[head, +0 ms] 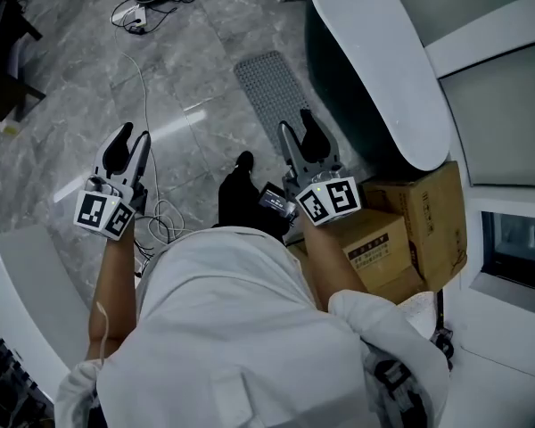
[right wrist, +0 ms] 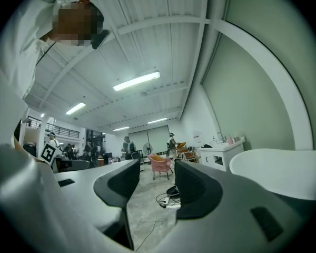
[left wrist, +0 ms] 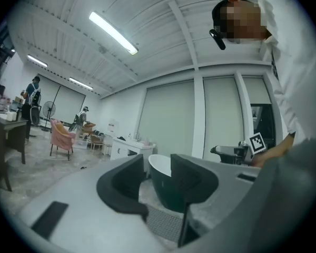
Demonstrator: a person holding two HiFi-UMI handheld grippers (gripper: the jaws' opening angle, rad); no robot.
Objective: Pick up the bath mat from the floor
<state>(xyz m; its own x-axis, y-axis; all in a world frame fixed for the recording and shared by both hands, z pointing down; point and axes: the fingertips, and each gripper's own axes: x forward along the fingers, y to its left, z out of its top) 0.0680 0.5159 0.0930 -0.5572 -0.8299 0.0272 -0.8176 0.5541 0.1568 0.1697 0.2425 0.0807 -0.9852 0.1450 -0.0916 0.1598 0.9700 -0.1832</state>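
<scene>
Grey marbled floor tiles [head: 62,105] fill the head view, looking steeply down. On them lies the bath mat [head: 271,90], a grey, nubbly rectangle. It rests flat, lengthwise along the foot of a freestanding bathtub [head: 383,52] with a white rim and a dark outer wall. One long edge of the mat lies just beside the tub's base.

The right gripper [head: 296,128] is held above the mat's near end and apart from it. Its two dark fingers stand apart with nothing between them. In the right gripper view the right gripper [right wrist: 155,186] shows the same open gap, with only floor and a distant pink armchair [right wrist: 159,163] seen through it.

The left gripper [head: 134,137] is held out well to the left of the mat, over bare tiles. Its fingers are also apart and empty. In the left gripper view the left gripper [left wrist: 158,179] frames the dark bathtub [left wrist: 166,186] and a strip of the bath mat [left wrist: 166,223] on the floor beyond, neither of them touched.

A thin white cable [head: 145,92] runs across the floor past the left gripper. Two cardboard boxes [head: 428,212] sit stacked at the right, against the near end of the tub. The person's white shirt [head: 241,328] fills the lower frame, and one dark shoe [head: 241,190] stands between the two grippers.
</scene>
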